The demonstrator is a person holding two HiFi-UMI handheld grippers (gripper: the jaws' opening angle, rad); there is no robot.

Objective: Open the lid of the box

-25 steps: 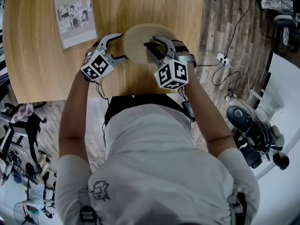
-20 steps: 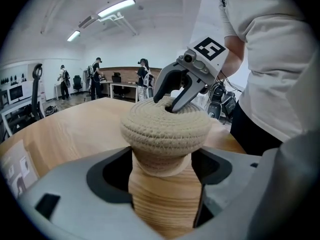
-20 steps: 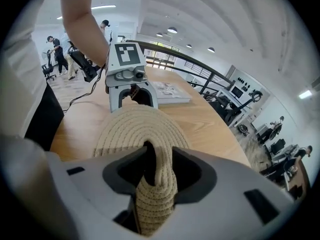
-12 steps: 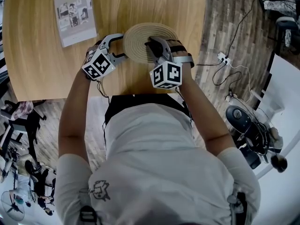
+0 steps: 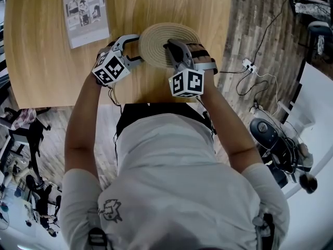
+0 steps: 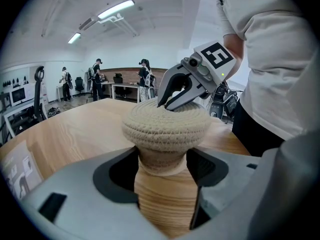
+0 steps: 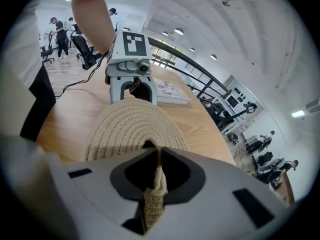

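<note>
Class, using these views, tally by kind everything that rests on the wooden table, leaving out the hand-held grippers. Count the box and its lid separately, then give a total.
Woven box: 1
Woven lid: 1
Printed booklet: 1
Total: 3

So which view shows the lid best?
The right gripper view: the woven lid shows clear coils, part pinched by the right gripper, whose jaws have just been closing. The head view shows it small, partly covered; the left gripper view only its side, above the box.
</note>
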